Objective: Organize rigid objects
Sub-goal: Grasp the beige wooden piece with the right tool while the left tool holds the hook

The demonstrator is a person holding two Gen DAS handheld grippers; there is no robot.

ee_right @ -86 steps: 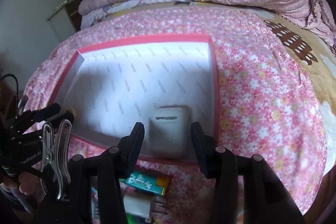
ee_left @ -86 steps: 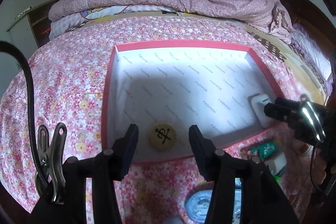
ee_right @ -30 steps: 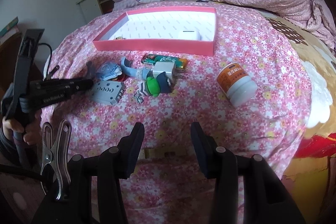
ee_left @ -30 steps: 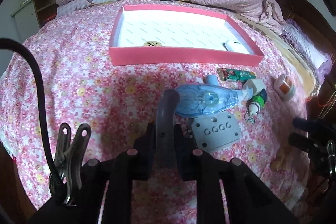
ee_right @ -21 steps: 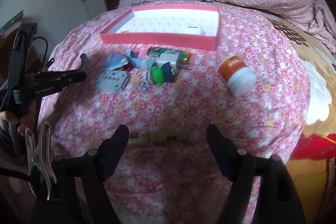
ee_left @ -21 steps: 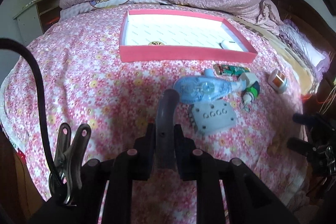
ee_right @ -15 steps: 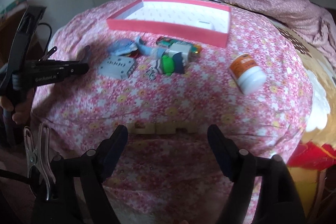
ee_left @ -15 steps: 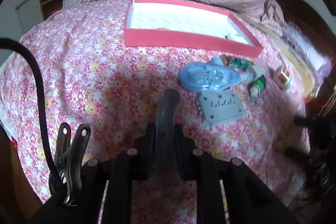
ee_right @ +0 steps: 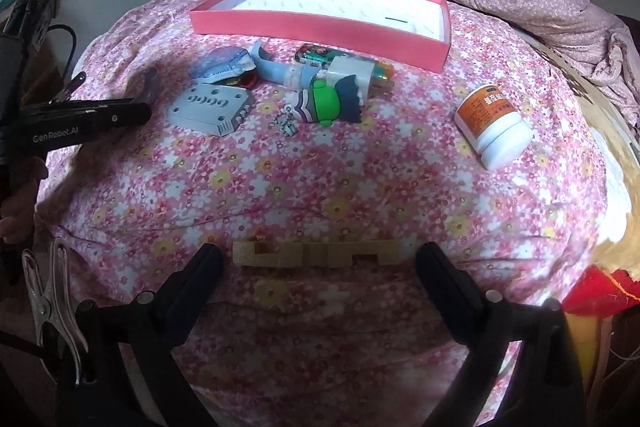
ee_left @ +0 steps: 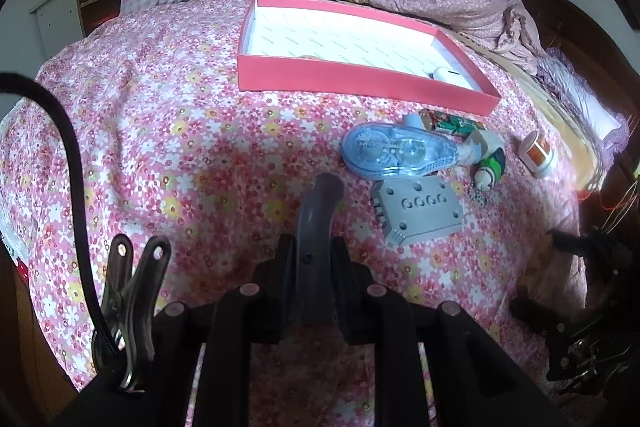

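Since a second ago the right gripper [ee_right: 318,269] has spread wide around a notched wooden block [ee_right: 316,254] on the bed [ee_right: 360,167]; left gripper [ee_left: 312,259] stays clamped on a curved grey piece [ee_left: 316,227], near the pink box [ee_left: 360,81]

Soft daylight, strongest on the tray [ee_left: 362,77] floor; fisheye bends and darkens the corners; close fingers slightly blurred.

There is 1 pink box [ee_right: 320,23] with 2 small things inside, and on the flowery bed [ee_right: 320,179] lie 1 blue tape roller [ee_left: 396,151], 1 gray block [ee_right: 210,105], 1 pill bottle [ee_right: 494,125], 1 green toy [ee_right: 326,101], 1 lighter [ee_left: 450,117] and 1 tan wooden piece [ee_right: 316,253].
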